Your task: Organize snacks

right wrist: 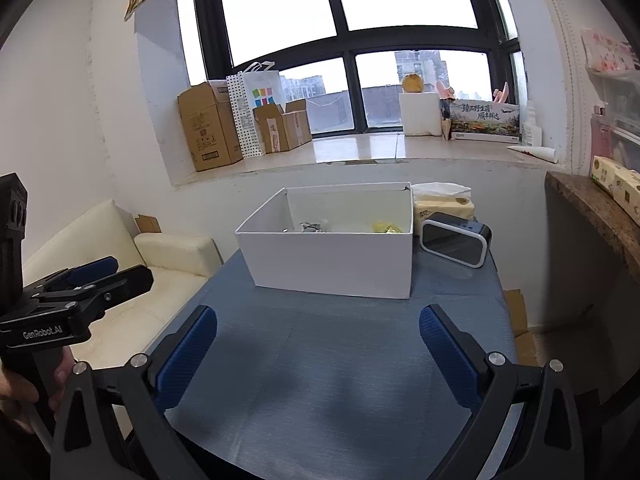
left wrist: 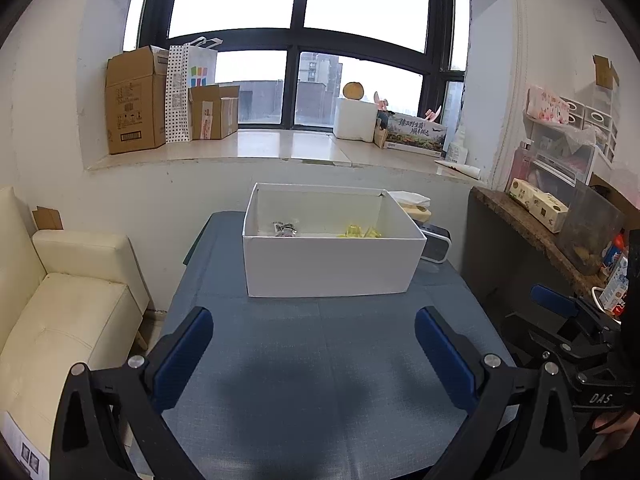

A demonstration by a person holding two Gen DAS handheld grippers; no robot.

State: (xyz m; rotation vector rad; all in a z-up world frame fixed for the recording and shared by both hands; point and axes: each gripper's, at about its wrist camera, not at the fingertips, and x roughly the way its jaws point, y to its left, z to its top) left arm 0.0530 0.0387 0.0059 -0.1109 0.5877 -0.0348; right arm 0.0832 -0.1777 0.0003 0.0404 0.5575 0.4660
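A white open box [left wrist: 328, 266] stands at the far middle of the blue-grey table [left wrist: 316, 380]. Inside lie a dark-wrapped snack [left wrist: 285, 229] at the left and yellow-wrapped snacks [left wrist: 360, 232] at the right. The box [right wrist: 332, 264], the dark snack [right wrist: 312, 227] and the yellow snacks [right wrist: 386, 227] also show in the right wrist view. My left gripper [left wrist: 314, 356] is open and empty above the near table. My right gripper [right wrist: 318, 356] is open and empty too, held beside it. Each gripper shows at the edge of the other's view: the right one [left wrist: 568, 320], the left one [right wrist: 80, 284].
A black speaker [right wrist: 456, 242] and a tissue pack [right wrist: 442, 204] sit right of the box. A cream sofa [left wrist: 68, 304] is left of the table. A dark counter [left wrist: 536, 232] with cartons is at the right. Cardboard boxes [left wrist: 136, 100] line the windowsill.
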